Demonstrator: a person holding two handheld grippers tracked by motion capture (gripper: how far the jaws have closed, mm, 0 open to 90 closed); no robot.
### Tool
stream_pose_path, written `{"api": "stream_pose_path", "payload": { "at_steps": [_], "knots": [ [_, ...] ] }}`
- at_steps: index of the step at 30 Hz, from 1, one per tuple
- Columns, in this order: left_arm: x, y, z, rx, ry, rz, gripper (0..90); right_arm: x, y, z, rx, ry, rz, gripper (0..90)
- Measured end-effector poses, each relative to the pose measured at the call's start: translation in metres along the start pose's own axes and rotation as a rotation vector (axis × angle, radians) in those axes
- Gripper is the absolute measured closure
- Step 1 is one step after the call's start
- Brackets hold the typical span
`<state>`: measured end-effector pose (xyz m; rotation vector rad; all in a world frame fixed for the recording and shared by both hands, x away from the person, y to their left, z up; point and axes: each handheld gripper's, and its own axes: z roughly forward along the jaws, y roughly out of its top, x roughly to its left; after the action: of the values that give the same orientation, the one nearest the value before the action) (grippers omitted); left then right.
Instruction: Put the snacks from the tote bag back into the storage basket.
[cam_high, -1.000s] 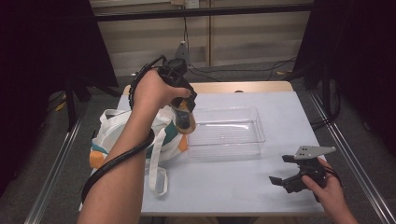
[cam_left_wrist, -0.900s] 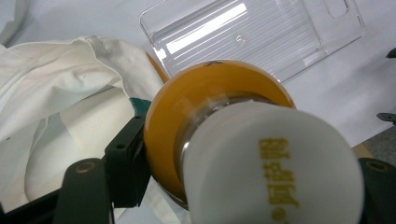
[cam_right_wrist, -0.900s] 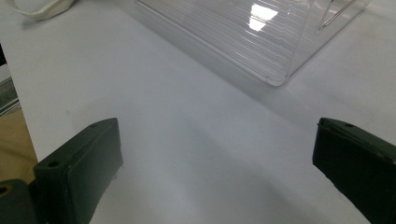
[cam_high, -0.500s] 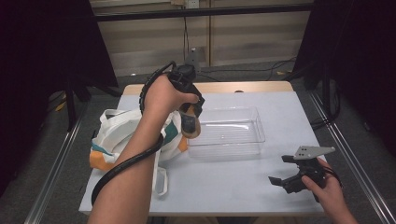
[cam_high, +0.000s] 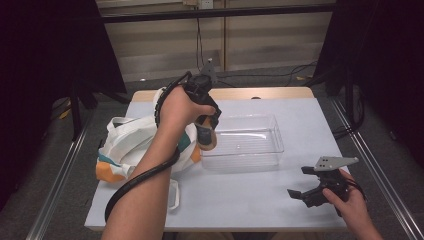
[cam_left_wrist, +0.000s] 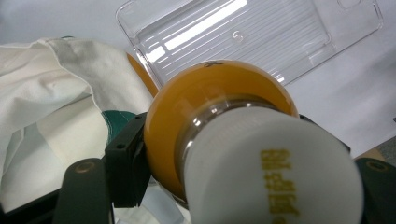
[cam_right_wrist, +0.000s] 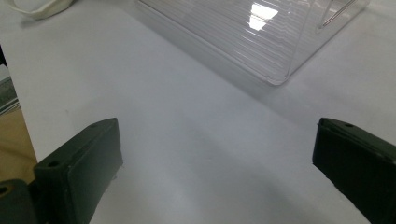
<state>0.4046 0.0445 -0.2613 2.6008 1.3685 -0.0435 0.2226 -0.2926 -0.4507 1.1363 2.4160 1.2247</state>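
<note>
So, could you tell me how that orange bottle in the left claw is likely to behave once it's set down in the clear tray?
The orange bottle looks rounded and glossy, so probably slippery and apt to roll. The clear tray's walls should likely contain it.

We find one piece of lettering: gold-yellow characters printed on the white cap (cam_left_wrist: 275, 172) of the amber bottle (cam_left_wrist: 205, 112), seen in the left gripper view. They sit close to the lens, blurred and partly cut off at the bottom edge; we cannot read them or tell the script for certain. We make out a small embossed mark on the floor of the clear plastic tray (cam_left_wrist: 261, 28), too faint to read. We see nothing legible on the cloth bag (cam_left_wrist: 51, 93) or elsewhere.
</note>
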Motion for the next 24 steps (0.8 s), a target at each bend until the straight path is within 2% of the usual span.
{"api": "stream_pose_path", "payload": {
  "at_steps": [9,10,11,24],
  "knots": [
    [-0.001,0.002,0.009,0.005,0.002,0.000,30.5,0.000,0.000,0.000,0.000,0.002,0.000,1.1],
    [-0.002,0.002,0.010,0.000,0.002,-0.009,30.4,0.000,0.000,0.000,0.000,0.002,0.000,1.1],
    [-0.001,0.002,0.011,0.003,-0.003,0.000,30.5,0.000,0.000,0.000,0.001,0.002,-0.001,1.1],
    [-0.001,-0.001,0.022,-0.015,0.004,-0.005,30.5,0.001,0.000,0.001,0.003,0.004,-0.008,1.1]
  ]
}}
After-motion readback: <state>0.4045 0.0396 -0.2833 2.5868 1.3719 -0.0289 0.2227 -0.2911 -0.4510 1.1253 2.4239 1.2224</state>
